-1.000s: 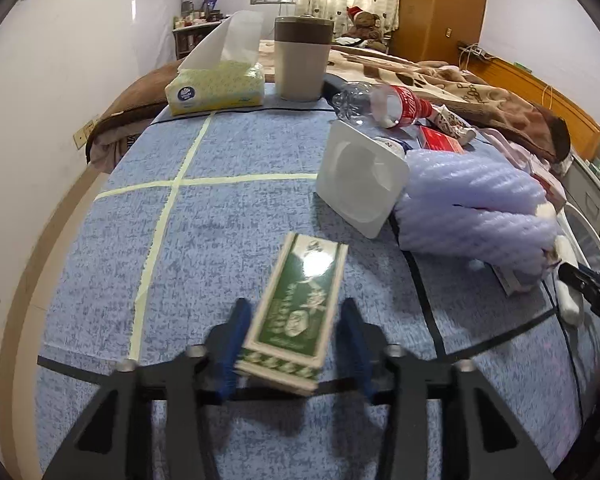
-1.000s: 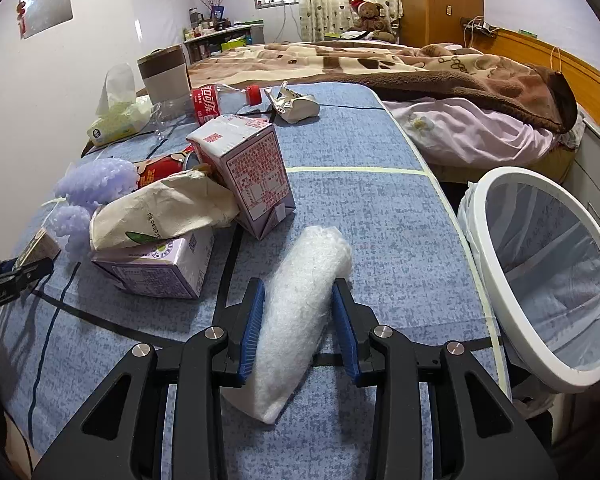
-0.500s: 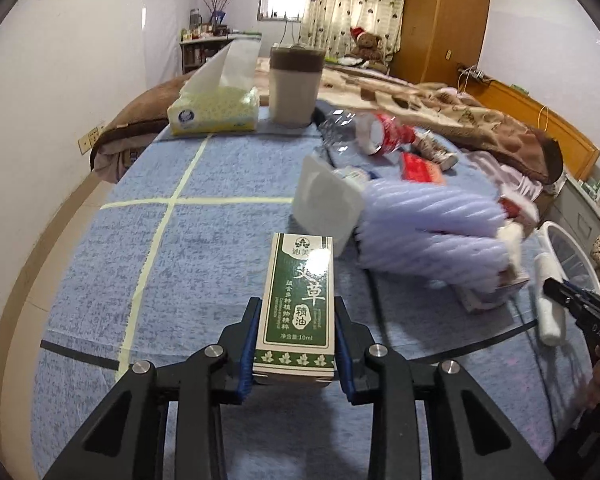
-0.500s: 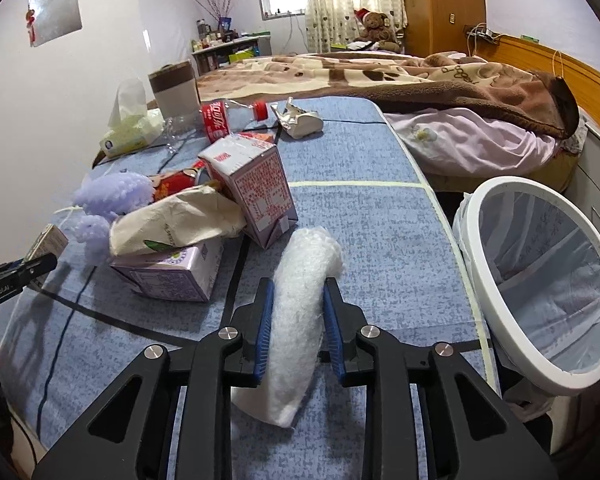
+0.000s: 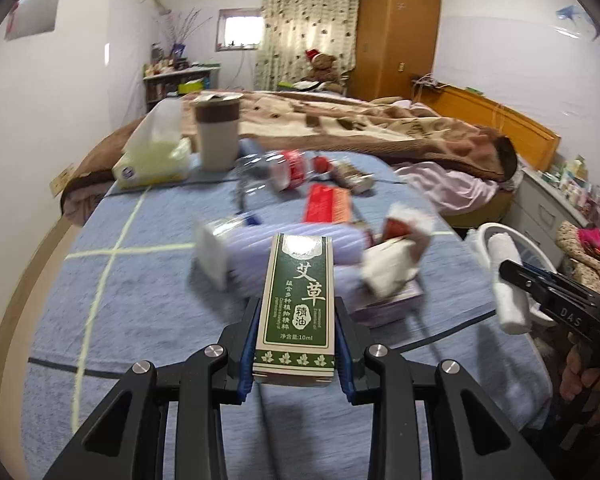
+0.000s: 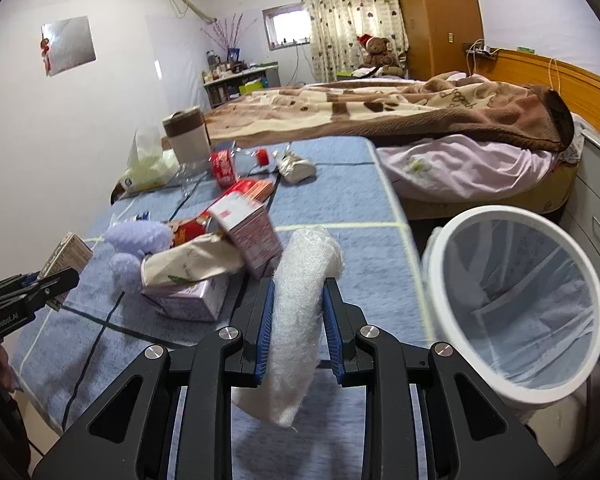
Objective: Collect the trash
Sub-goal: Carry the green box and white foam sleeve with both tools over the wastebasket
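- My left gripper [image 5: 296, 344] is clamping the green box [image 5: 296, 300] between its blue pads, where a second ago the jaws were standing open on either side of it on the table [image 5: 140, 300].
- I am now carrying that box clear of the cloth; it is standing upright in the jaws, its printed face towards the camera.
- My right gripper [image 6: 296, 328] is squeezing the white wad [image 6: 300, 312], which was lying loose between wider jaws a second ago; it is now pinched at its middle, and its lower end is hanging free above the cloth.
- Just beyond, the rest of the rubbish is lying in a heap: a purple foam piece [image 6: 140, 236], a crumpled paper bag [image 6: 192, 260], cartons [image 6: 248, 236] and a squashed bottle [image 6: 224, 168].
- The white bin [image 6: 516, 304] with its clear liner is standing off the table's right edge, near my right gripper.
- With both pieces gripped and lifted, I judge the pick-up done; next comes carrying them over the bin's mouth.
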`<action>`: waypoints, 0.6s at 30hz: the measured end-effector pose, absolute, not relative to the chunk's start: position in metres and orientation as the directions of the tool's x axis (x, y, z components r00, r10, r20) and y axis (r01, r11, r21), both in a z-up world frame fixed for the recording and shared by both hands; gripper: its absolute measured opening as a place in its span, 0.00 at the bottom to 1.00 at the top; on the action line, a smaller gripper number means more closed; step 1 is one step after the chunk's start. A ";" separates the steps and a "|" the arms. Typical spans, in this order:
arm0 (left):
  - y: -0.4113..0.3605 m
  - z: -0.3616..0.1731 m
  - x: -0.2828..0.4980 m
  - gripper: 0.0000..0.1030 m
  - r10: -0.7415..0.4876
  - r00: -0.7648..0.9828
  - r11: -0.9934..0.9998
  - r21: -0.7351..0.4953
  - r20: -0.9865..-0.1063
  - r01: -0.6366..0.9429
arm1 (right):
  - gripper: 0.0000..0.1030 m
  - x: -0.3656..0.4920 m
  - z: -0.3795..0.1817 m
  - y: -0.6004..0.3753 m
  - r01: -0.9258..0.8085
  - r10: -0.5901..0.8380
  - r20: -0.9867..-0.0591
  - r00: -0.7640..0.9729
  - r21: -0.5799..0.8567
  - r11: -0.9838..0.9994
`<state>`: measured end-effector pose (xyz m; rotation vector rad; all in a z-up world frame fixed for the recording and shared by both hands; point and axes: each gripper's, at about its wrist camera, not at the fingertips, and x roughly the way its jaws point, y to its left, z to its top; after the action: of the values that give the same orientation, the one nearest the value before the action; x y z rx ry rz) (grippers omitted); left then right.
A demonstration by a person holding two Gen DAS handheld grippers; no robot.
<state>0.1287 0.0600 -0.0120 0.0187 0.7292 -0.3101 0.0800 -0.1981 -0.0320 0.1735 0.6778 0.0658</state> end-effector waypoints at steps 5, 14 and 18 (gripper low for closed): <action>0.023 0.001 0.122 0.32 -0.306 0.708 0.940 -0.084 -0.637 0.331 | 0.24 0.072 -0.022 -0.220 0.017 0.098 -0.593 0.799 0.185 0.983; -0.050 0.012 0.114 0.32 -0.374 0.696 0.908 -0.089 -0.613 0.409 | 0.24 0.062 -0.011 -0.261 0.059 0.051 -0.567 0.822 0.173 0.983; -0.079 0.015 0.114 0.32 -0.405 0.686 0.892 -0.095 -0.605 0.442 | 0.24 0.060 -0.008 -0.281 0.092 0.021 -0.561 0.827 0.172 0.981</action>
<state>0.1138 -0.0794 0.0150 0.0598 0.6630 -0.4745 0.0601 -0.2812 -0.0075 0.1956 0.5963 -0.0379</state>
